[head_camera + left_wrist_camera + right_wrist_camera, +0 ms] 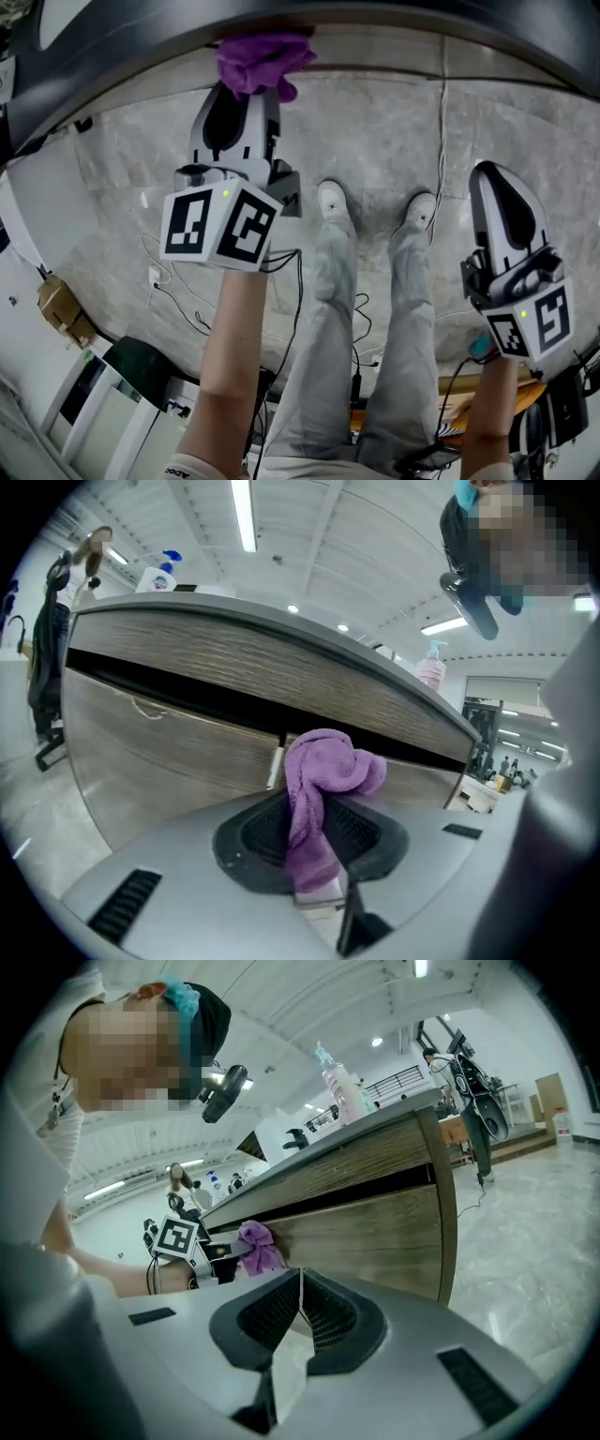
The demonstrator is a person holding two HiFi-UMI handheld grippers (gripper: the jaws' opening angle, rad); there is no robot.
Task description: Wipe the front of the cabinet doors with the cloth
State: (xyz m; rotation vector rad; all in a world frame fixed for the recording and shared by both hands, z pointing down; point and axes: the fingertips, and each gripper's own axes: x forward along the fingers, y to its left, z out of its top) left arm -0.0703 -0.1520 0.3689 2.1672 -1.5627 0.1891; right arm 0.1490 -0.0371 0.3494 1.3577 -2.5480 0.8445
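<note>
Purple cloth (323,771) pinched in left gripper (246,111) | bunched ahead of jaws, at door (169,752) | right gripper (300,1302) closed, empty

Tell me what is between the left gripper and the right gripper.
Head view: the person's legs and white shoes stand on the floor between the left gripper, holding the cloth, and the right gripper.

A pale pump bottle (342,1087) stands on the countertop (366,1131), a white bottle with a blue cap (157,574) shows above its edge, thin cables (183,298) trail over the grey marbled floor (375,122) near a cardboard box (58,307), and a strip light (243,514) glows overhead.
</note>
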